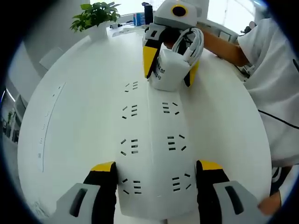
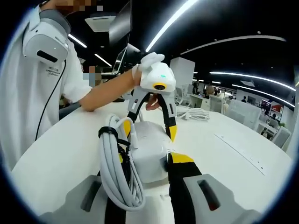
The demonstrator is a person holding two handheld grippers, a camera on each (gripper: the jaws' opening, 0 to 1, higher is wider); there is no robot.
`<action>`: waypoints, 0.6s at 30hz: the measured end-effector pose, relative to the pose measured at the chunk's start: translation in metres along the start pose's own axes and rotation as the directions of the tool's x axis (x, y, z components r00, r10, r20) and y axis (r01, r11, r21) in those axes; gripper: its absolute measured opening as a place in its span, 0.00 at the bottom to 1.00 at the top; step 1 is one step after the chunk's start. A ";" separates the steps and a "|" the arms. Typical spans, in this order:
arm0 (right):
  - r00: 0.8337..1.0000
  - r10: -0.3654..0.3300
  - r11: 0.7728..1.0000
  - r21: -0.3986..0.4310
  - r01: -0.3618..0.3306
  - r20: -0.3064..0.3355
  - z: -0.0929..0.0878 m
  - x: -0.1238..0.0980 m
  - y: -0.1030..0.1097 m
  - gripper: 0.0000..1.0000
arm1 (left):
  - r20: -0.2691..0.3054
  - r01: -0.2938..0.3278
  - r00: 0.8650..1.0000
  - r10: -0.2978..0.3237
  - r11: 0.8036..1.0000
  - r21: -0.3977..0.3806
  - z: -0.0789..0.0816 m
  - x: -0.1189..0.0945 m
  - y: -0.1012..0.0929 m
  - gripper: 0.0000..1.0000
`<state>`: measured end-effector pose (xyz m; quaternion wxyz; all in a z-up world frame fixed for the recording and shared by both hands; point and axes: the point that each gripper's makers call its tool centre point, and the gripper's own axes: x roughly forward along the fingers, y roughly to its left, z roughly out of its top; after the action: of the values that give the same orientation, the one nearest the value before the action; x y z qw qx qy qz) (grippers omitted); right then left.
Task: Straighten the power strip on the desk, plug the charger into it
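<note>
Left gripper (image 1: pixel 156 175): our fingers sit wide apart, one on each long side of the power strip (image 1: pixel 154 140), at its near end. Pads look right against the strip's edges, but we cannot tell if they actually press it.

The power strip is white, lying flat on the white table (image 1: pixel 74 121), running straight away from us in the left gripper view. Two columns of sockets face up.

Right gripper (image 1: pixel 170 70) shows at the far end of the strip in the left gripper view, yellow-and-black fingers pointing down. It is clamped on the charger (image 1: pixel 170 70), a white block with printed text on one face. The charger hangs over the far sockets; whether it touches the strip is unclear.

In the right gripper view, our fingers are closed against the sides of the charger (image 2: pixel 147 151). Its white cable (image 2: pixel 117 172) is coiled into a bundle and tied with a black strap, hanging on the left side of the block. Beyond the charger, the left gripper (image 2: pixel 152 128) straddles the other end of the strip, held by a gloved hand (image 2: pixel 147 63).

A potted plant (image 1: pixel 96 18) stands at the far edge of the table. A second, slimmer strip (image 1: pixel 49 126) lies flat on the table well to the left.
</note>
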<state>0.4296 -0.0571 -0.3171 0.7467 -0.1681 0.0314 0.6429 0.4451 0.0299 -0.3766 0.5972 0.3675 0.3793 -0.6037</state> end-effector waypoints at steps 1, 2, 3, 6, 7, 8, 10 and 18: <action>1.000 0.000 1.000 0.000 0.000 -0.004 0.000 0.000 0.000 0.30 | 0.001 0.001 1.000 -0.001 1.000 0.000 0.000 0.000 0.000 0.70; 1.000 0.000 1.000 0.000 0.000 -0.007 0.000 0.000 0.000 0.30 | 0.001 0.001 1.000 -0.001 1.000 0.000 0.000 0.000 0.000 0.70; 1.000 0.000 1.000 0.001 0.000 -0.009 0.000 0.001 0.001 0.31 | 0.000 0.000 1.000 0.000 1.000 0.000 0.000 0.000 0.000 0.70; 1.000 -0.005 1.000 0.007 0.006 -0.021 0.000 0.000 0.000 0.31 | -0.002 0.000 1.000 0.000 1.000 -0.001 0.000 0.000 0.000 0.70; 1.000 -0.008 1.000 0.011 0.008 -0.026 0.000 0.000 0.001 0.31 | -0.002 -0.001 1.000 0.001 1.000 -0.001 0.000 0.000 0.000 0.70; 0.999 -0.010 1.000 0.020 0.010 -0.032 0.000 0.000 0.001 0.32 | -0.003 -0.001 1.000 0.001 1.000 -0.002 0.000 0.000 0.001 0.70; 0.999 -0.012 1.000 0.019 0.012 -0.035 0.000 -0.001 0.001 0.31 | -0.004 -0.001 1.000 0.001 1.000 -0.001 0.000 0.000 0.002 0.70; 0.995 -0.079 0.996 0.036 0.081 -0.058 0.002 -0.012 -0.003 0.40 | -0.005 -0.003 1.000 0.003 1.000 -0.006 0.001 0.000 0.005 0.70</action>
<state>0.4301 -0.0679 -0.3113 0.7738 -0.1729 0.0578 0.6066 0.4502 0.0291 -0.3765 0.5982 0.3677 0.3821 -0.6008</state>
